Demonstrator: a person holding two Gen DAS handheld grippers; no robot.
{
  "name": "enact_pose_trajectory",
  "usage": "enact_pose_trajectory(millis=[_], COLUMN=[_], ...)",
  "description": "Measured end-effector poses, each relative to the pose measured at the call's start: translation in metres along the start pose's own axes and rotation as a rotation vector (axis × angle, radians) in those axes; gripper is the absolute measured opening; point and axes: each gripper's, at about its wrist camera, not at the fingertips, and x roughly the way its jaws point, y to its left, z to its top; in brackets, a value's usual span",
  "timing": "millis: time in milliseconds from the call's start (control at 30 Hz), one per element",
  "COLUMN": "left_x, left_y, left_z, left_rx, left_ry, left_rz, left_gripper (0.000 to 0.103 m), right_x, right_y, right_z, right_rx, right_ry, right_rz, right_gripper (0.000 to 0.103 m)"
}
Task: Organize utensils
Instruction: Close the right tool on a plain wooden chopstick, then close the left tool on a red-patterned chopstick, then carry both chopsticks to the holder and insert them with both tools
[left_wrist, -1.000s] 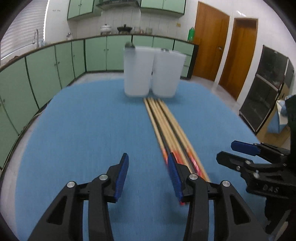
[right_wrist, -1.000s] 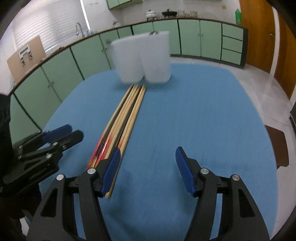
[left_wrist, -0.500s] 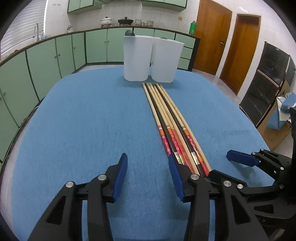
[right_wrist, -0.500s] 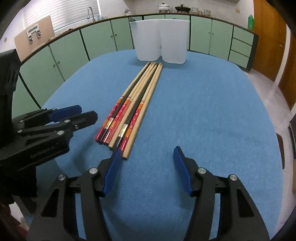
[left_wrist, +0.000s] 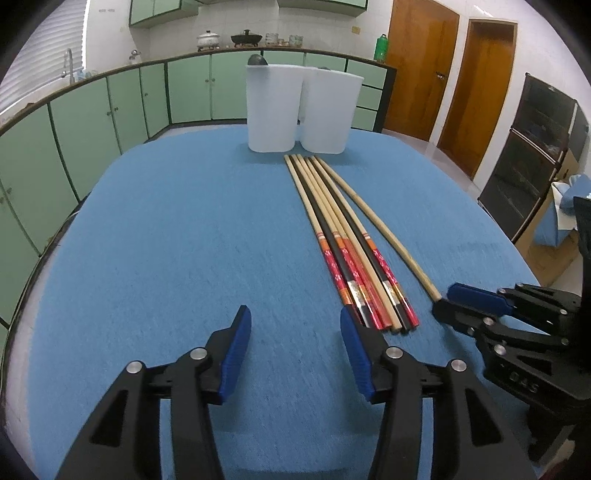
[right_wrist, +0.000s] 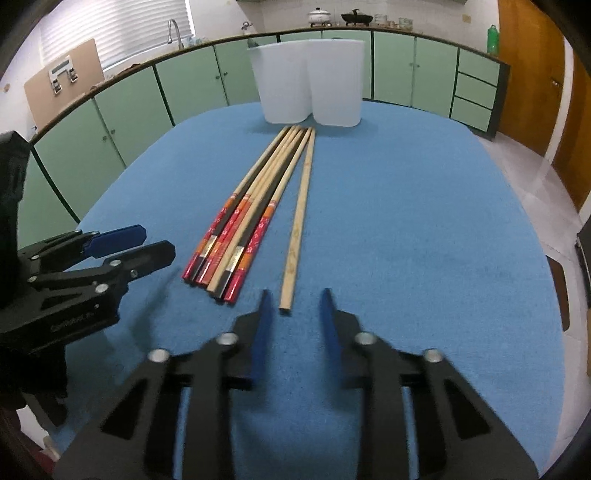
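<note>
Several long chopsticks with red ends (left_wrist: 354, 254) (right_wrist: 243, 225) lie bundled on the blue tabletop, pointing at two white containers (left_wrist: 299, 107) (right_wrist: 310, 81). One plain wooden chopstick (left_wrist: 384, 229) (right_wrist: 297, 229) lies apart to their right. My right gripper (right_wrist: 291, 314) is open, its jaws narrowed, with the plain chopstick's near end just ahead of the gap; it also shows in the left wrist view (left_wrist: 461, 306). My left gripper (left_wrist: 293, 343) is open and empty, left of the bundle's near ends; it also shows in the right wrist view (right_wrist: 144, 243).
The blue table (left_wrist: 166, 240) (right_wrist: 424, 240) has rounded edges. Green kitchen cabinets (left_wrist: 92, 125) curve behind it. Wooden doors (left_wrist: 454, 81) and a dark cabinet (left_wrist: 532, 158) stand at the right. A dark utensil tip shows in the left container (left_wrist: 256, 60).
The plain chopstick now lies apart from the bundle, shifted right. My right gripper has moved up to its near end and its jaws have narrowed. The left gripper stays open.
</note>
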Motion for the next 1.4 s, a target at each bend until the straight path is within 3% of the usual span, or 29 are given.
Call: enact_pose_trajectory(millis=[33,67,433,700,1033,1100,1167,1267,1400], left_x=[0.000,0.000,0.009,0.006,0.013,0.014,0.014,0.016,0.014], left_y=[-0.001,-0.002,-0.014,-0.001,-0.005,-0.005,-0.005,-0.006,-0.008], left_z=[0.000,0.000,-0.003,-0.003,0.000,0.001,0.002,0.004,0.005], left_rx=[0.002,0.005,0.057,0.034,0.034,0.030,0.028,0.025,0.018], left_ry=[0.001,0.002,0.031,0.032,0.038,0.038,0.035,0.034,0.029], left_rz=[0.000,-0.001,-0.014,0.088,0.069,0.066,0.059,0.037,0.025], left_gripper=[0.051,0.052,0.054,0.055,0.055,0.051,0.030,0.008,0.006], right_x=[0.000,-0.001,-0.003,-0.004,-0.001,-0.001,-0.001,-0.001,-0.004], right_y=[0.000,0.001,-0.009,-0.009,-0.010,-0.010,-0.011,-0.014,-0.017], right_z=[0.000,0.000,-0.001,-0.002,-0.002,-0.002,-0.002,-0.002,-0.002], right_rx=[0.001,0.002,0.040,0.030,0.032,0.030,0.031,0.041,0.054], right_ry=[-0.001,-0.001,-0.005,-0.004,0.004,0.004,0.003,0.001,-0.008], right_rz=[0.010,0.010,-0.016,-0.039,-0.030,-0.031,-0.029,-0.018,-0.005], right_gripper=[0.007,0.007,0.006,0.007,0.008,0.008,0.009,0.007,0.006])
